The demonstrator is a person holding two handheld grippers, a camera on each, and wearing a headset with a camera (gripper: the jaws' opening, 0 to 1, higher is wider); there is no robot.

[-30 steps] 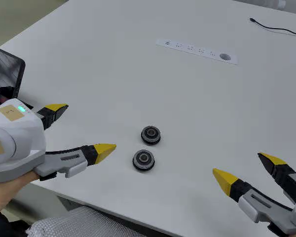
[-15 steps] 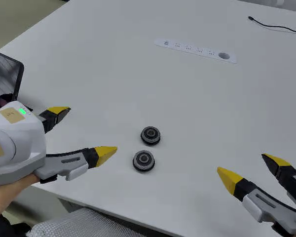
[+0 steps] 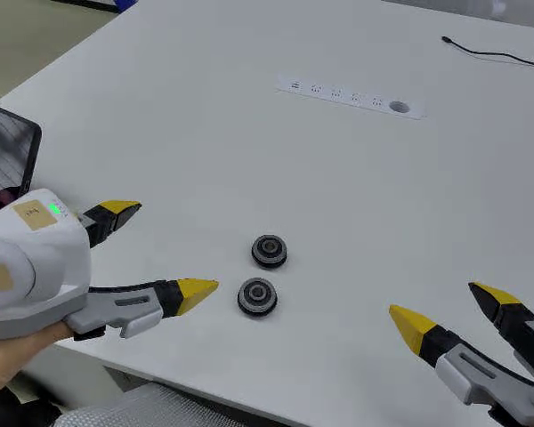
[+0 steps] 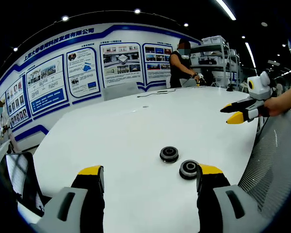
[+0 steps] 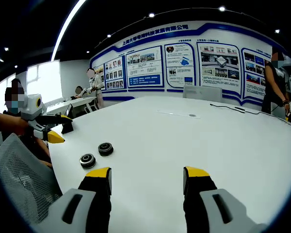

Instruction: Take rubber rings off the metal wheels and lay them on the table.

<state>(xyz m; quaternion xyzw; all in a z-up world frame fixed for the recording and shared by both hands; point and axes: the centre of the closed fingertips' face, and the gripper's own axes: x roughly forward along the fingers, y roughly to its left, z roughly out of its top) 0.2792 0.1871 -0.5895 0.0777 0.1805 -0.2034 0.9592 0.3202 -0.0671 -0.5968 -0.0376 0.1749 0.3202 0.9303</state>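
My left gripper [image 3: 166, 247] and right gripper [image 3: 440, 304], both spread, flank near wheel [image 3: 257, 296], far wheel [image 3: 269, 251] on bench [image 3: 249, 133].

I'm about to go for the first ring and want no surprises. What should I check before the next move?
1. Left claw open, holding nothing: ok.
2. Right claw open, holding nothing: ok.
3. Near wheel and far wheel lie flat, apart from each other: ok.
4. Rubber rings on both wheels: ok, dark outer bands show.
5. Bare table beside the wheels for laying them down: ok.
6. How tightly they sit: cannot tell.
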